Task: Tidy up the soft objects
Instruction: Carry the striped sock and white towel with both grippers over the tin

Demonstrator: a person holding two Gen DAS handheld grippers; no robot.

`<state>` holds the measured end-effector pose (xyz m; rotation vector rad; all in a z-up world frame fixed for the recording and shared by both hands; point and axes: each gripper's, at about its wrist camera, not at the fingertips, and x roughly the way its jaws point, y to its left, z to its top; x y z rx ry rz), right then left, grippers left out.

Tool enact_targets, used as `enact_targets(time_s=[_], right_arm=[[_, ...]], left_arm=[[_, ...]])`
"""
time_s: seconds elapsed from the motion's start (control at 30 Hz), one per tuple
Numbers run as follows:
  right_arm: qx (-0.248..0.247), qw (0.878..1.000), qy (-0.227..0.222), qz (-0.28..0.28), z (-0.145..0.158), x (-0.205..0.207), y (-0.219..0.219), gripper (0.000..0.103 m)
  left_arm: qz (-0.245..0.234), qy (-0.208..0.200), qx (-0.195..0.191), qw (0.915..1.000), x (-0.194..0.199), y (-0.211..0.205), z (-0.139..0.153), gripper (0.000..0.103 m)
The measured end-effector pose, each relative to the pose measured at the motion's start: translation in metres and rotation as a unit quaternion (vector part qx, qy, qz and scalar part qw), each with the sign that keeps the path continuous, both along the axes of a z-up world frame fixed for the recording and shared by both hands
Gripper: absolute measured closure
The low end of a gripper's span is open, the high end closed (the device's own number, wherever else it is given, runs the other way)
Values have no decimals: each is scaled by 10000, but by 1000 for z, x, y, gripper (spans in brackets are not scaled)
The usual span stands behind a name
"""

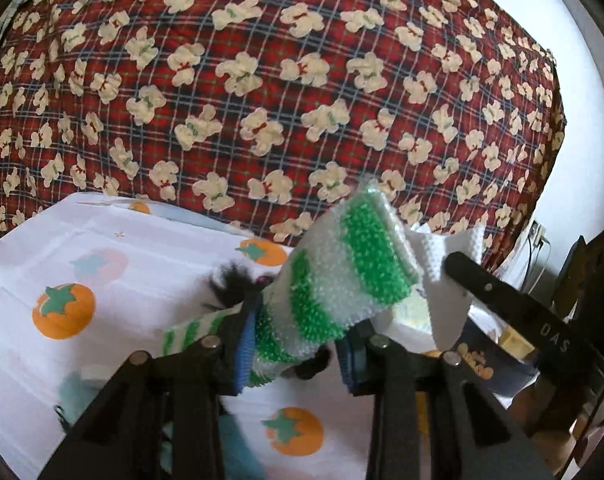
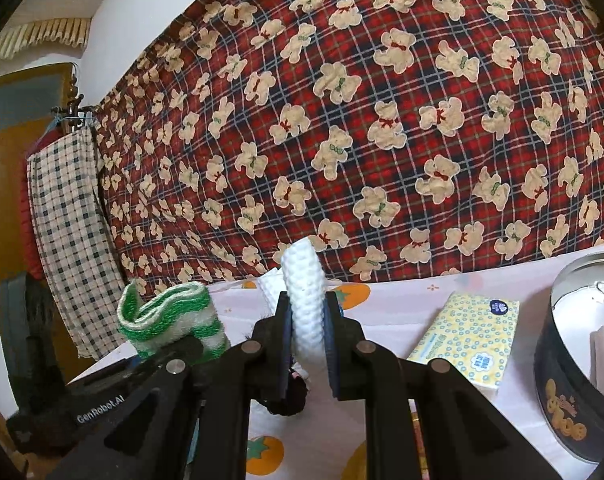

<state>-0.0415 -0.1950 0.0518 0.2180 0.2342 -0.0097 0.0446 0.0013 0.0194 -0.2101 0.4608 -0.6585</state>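
Pinching the green-and-white striped cloth [image 1: 334, 276], the left gripper [image 1: 294, 360] lifts it above the persimmon-print tablecloth [image 1: 102, 240], while the right gripper [image 2: 308, 336] clamps its white knit end [image 2: 304, 292], seemingly to fold it for the round tin [image 2: 562, 380].

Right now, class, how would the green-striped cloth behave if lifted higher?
The green-striped cloth probably flops: it already bends and folds over the left gripper. It looks light and thin. Its nubby surface likely resists slipping from the pads.
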Motion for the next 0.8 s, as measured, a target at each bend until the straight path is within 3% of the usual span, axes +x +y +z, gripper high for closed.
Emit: enact_targets(time_s=[0.17,0.3,0.63,0.8], right_arm=[[-100,9999,-65,-95,1,-12,-13,87],[-229,9993,9,-293,-1,-20,-29,87],[-335,9966,70,-747,-3,-49,-74,87],[-159,9953,93,-951,-3,-61,-102,87]], left_arm=[[-37,-162,-249,9996,-15,-19,10,70],[-3,-375,-125,9992,-28,-38,16,70],[-226,-477,-77,9986,-50,-83,21,70],[-266,-623,-12,9977,-59,-98,24,71]])
